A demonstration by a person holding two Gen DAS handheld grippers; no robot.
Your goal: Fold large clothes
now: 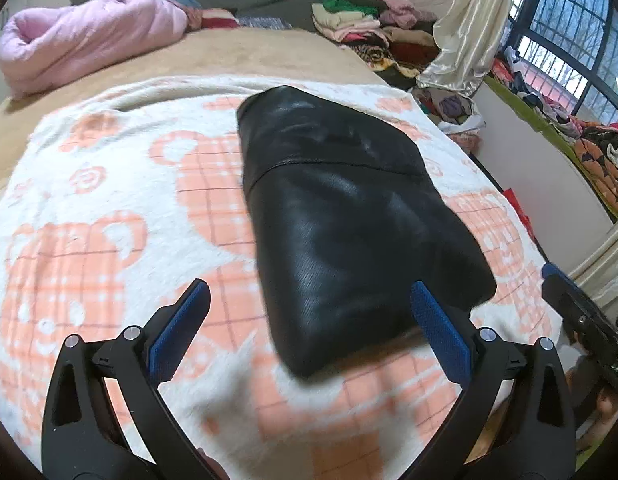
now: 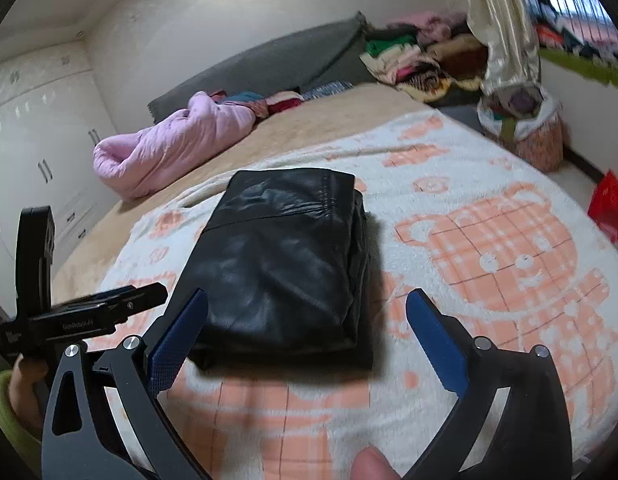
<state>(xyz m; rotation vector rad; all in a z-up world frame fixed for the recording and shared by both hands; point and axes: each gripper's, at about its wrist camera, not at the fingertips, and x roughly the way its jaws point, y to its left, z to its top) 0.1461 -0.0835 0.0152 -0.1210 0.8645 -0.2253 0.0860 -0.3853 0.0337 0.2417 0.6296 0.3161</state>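
A black leather garment (image 1: 349,208) lies folded into a compact rectangle on a white blanket with orange bear prints (image 1: 93,216). It also shows in the right wrist view (image 2: 285,264), on the same blanket (image 2: 489,240). My left gripper (image 1: 309,296) is open and empty, hovering just above the near end of the garment. My right gripper (image 2: 307,304) is open and empty, just in front of the garment's near edge. The left gripper's body (image 2: 69,316) shows at the left of the right wrist view.
A pink quilt (image 1: 85,36) lies rolled at the far left of the bed. Piles of folded clothes (image 1: 365,24) sit at the head right. A cream curtain (image 1: 469,24) and window stand right. A bag of clothes (image 2: 525,128) and a red bag (image 2: 609,204) sit on the floor.
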